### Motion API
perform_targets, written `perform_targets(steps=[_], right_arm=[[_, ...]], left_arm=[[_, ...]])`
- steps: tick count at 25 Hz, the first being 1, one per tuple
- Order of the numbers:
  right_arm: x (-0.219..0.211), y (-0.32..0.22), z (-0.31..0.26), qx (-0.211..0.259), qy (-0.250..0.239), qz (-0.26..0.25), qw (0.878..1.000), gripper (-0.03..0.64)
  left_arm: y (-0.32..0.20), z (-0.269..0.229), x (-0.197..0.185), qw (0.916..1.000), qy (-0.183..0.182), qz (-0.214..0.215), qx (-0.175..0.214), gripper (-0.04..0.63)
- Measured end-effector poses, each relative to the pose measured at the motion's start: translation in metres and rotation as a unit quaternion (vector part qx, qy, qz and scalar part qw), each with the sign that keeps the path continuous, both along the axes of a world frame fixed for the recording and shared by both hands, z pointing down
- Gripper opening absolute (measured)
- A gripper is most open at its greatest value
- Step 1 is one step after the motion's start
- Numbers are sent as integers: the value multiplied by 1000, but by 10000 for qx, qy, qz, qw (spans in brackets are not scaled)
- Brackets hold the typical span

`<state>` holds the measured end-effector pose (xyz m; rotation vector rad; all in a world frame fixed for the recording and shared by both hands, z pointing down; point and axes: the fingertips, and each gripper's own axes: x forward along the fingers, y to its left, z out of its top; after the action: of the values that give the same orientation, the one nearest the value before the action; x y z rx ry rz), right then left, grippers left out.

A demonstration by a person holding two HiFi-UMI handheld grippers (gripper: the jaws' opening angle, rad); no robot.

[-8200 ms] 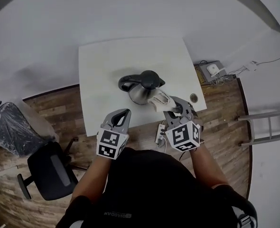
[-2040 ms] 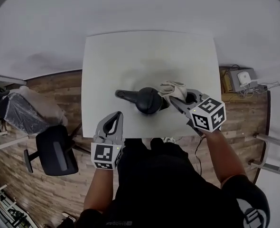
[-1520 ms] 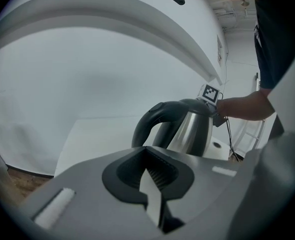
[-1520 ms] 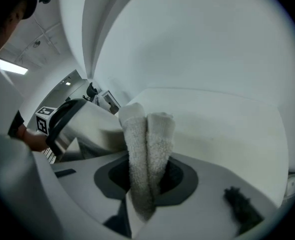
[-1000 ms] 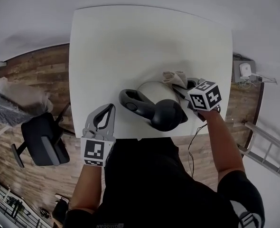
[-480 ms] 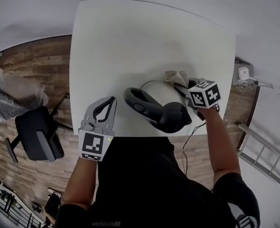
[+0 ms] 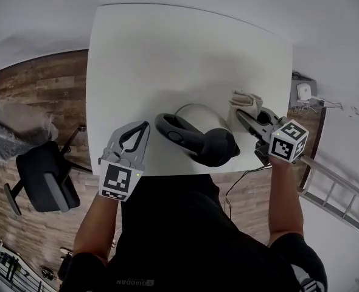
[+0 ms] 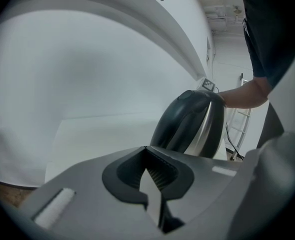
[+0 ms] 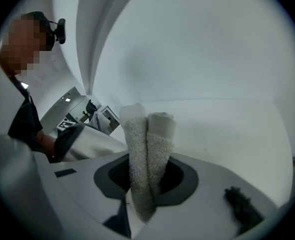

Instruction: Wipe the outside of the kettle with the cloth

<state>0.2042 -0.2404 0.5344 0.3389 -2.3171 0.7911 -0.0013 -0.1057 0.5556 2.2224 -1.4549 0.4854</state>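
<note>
Right gripper (image 7: pixel 245 115) is clamped on the folded cloth (image 7: pixel 245 98), at about 2 o'clock from the kettle (image 7: pixel 195 115). The kettle stands near the worktop's (image 7: pixel 167 53) 6 o'clock edge. Left gripper (image 7: pixel 142 129) is closed and empty, at the kettle's 9 o'clock.

The cloth looks soft and light. The kettle's steel body is probably hard and slick, so it may slide under a push — the dark handle (image 7: pixel 170 131) is the likely place to steady it.

Half a second ago the cloth lay against the kettle's body; now it has drawn off towards 3 o'clock, just clear.
</note>
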Motion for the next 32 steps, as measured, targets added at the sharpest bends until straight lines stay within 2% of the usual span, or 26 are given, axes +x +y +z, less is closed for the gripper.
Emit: perform_targets(steps=[2, 4, 6, 8, 11, 16, 20, 26, 32], right_arm=[[-15, 7, -43, 625, -17, -725, 9954, 95], [-33, 19, -79, 1290, 134, -1689, 9771, 95], [-52, 34, -104, 1794, 332, -2605, 9481, 95], [-63, 44, -111, 2109, 587, -3366, 9159, 95], [-76, 52, -103, 2362, 852, -4116, 8761, 95], [-93, 58, -83, 2349, 1315, -4870, 8309, 95], [-106, 59, -70, 2213, 1458, -5329, 8036, 95], [-122, 59, -37, 1897, 1610, -5815, 7745, 95], [-137, 64, 2, 1540, 1741, -6175, 7514, 95]], left_arm=[[-1, 1, -7, 9998, 70, -210, -27, 7], [-2, 2, -18, 9991, 113, -412, -38, 8], [-3, -3, -21, 9989, 140, -440, 67, 8], [-2, -10, -19, 9989, 183, -381, 189, 8], [2, -16, -17, 9987, 250, -357, 282, 8], [9, -17, -14, 9982, 405, -370, 261, 8], [17, -15, -4, 9990, 354, -78, 271, 7], [23, -8, -6, 9986, 458, -118, 219, 8], [25, -10, -1, 9978, 639, -22, 200, 8]])
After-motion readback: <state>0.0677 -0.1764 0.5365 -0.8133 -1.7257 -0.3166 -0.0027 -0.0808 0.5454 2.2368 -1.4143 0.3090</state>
